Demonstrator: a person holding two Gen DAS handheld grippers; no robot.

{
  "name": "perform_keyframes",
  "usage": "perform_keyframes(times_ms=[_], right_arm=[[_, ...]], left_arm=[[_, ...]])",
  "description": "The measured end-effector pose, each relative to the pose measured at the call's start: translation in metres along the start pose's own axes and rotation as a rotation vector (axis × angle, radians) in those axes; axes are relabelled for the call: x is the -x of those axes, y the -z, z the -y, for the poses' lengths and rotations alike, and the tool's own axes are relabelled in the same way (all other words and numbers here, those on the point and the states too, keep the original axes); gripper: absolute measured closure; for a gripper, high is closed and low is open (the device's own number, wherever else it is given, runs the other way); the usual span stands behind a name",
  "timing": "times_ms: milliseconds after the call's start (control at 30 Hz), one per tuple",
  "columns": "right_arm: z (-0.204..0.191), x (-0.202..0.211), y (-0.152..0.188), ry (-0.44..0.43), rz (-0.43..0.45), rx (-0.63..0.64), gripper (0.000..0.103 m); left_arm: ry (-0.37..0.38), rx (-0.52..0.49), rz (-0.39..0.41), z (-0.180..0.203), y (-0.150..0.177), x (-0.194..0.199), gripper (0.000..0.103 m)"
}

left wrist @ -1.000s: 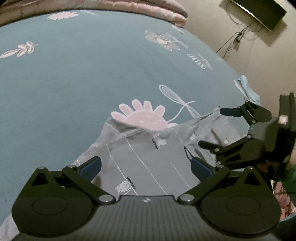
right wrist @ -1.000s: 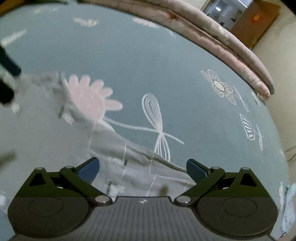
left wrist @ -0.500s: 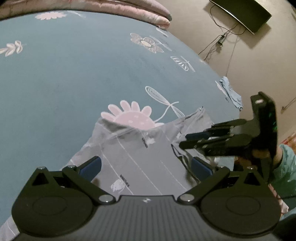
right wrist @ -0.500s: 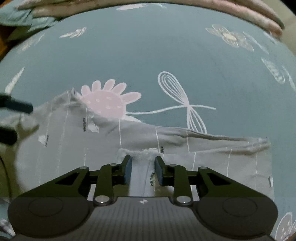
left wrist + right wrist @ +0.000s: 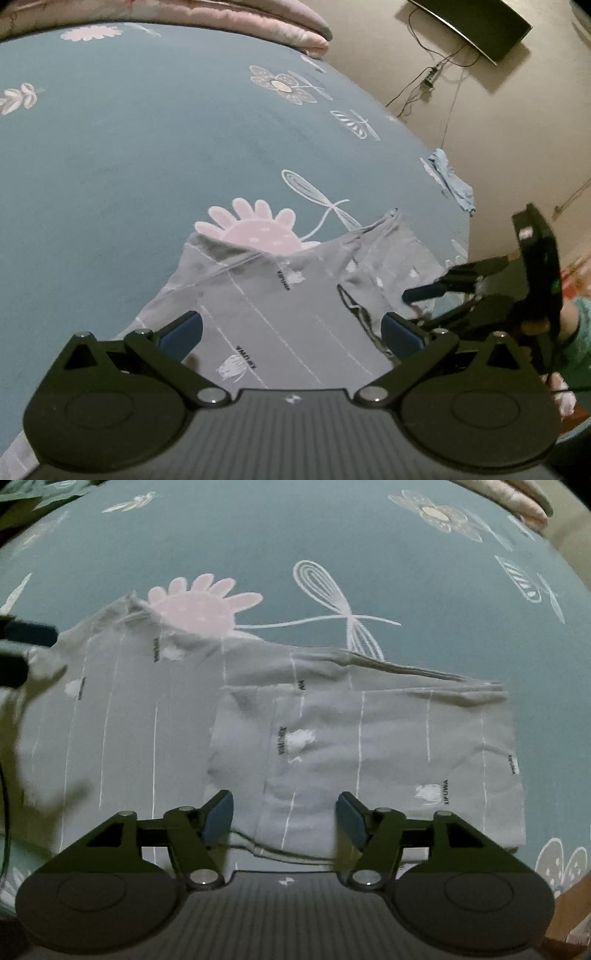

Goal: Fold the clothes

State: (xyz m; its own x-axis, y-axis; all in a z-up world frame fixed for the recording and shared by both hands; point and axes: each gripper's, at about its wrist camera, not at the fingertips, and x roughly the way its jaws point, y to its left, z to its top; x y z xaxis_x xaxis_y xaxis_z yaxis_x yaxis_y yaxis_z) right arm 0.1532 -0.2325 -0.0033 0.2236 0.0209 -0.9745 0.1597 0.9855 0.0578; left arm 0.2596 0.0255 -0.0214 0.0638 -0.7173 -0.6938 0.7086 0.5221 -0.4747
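A grey garment (image 5: 280, 306) (image 5: 332, 738) with thin white lines and small prints lies flat on the blue flowered bedsheet (image 5: 110, 166). One part is folded over the rest, with its edge near the middle of the right wrist view. My left gripper (image 5: 290, 328) hovers open over the garment's near part, nothing between its pads. My right gripper (image 5: 284, 818) points down at the folded layer's near edge. Its jaws are opening, with cloth lying below the gap and the pads not pressing it. In the left wrist view the right gripper (image 5: 443, 284) stands at the garment's right side.
A pink quilt (image 5: 258, 14) lines the bed's far edge. A light-blue cloth (image 5: 450, 181) lies at the bed's right edge. Beyond it are the floor, cables and a dark screen (image 5: 476, 29). A person's teal sleeve (image 5: 581, 325) shows behind the right gripper.
The right gripper turned to face down onto the garment, narrowed its jaws over the folded edge, then spread them again. The left gripper stayed almost still.
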Motion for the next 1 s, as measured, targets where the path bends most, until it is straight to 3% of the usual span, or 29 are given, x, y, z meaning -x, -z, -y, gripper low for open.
perform_keyframes(times_ms=[233,367,667,833,1000], right_arm=[[0.024,0.038,-0.011,-0.002,0.138,-0.157,0.025],[0.027,0.04,-0.008,-0.008,0.141,-0.191,0.024],[0.015,0.036,-0.015,0.0,0.132,-0.122,0.023],[0.026,0.043,-0.011,0.049,0.163,-0.138,0.022],[0.039,0.045,0.004,0.028,0.176,-0.16,0.021]], left_arm=[[-0.051,0.011,0.001,-0.009,0.002,0.007,0.001],[-0.057,0.004,0.007,-0.011,-0.004,0.007,0.001],[-0.056,0.015,-0.006,-0.016,-0.011,-0.001,0.001],[-0.049,0.007,0.072,-0.009,-0.022,0.0,0.001],[-0.069,0.079,0.094,-0.011,-0.026,-0.005,0.001]])
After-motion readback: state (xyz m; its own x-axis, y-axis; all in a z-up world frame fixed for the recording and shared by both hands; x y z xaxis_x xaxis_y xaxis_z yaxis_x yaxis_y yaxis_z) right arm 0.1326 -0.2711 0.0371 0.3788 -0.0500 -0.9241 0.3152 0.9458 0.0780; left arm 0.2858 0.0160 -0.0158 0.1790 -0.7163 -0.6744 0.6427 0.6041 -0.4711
